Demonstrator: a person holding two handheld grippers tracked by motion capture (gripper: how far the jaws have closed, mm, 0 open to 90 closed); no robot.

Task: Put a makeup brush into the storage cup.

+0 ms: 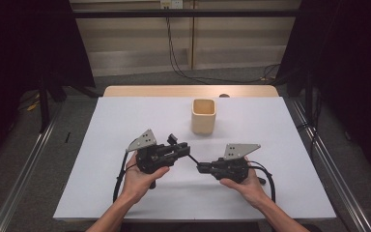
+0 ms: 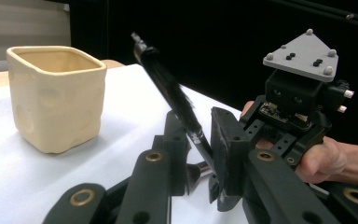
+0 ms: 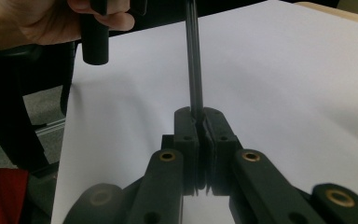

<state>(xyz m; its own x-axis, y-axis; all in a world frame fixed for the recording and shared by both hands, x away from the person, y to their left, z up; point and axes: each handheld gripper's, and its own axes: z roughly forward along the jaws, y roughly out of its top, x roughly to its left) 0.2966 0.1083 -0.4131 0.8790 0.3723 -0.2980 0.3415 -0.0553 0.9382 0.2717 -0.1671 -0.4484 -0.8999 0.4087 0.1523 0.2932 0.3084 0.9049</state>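
On the white table (image 1: 101,145), the cream cup (image 1: 204,116) stood far from both grippers. A thin black brush (image 2: 177,100) ran between them: the right gripper (image 3: 198,122) clamped its handle, and the left gripper (image 2: 200,154) stood nearly closed around it. The left gripper view showed its bristles.

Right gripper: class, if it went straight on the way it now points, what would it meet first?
Most likely the left gripper: the right gripper points at it along the brush it clamps, though depth is unclear.
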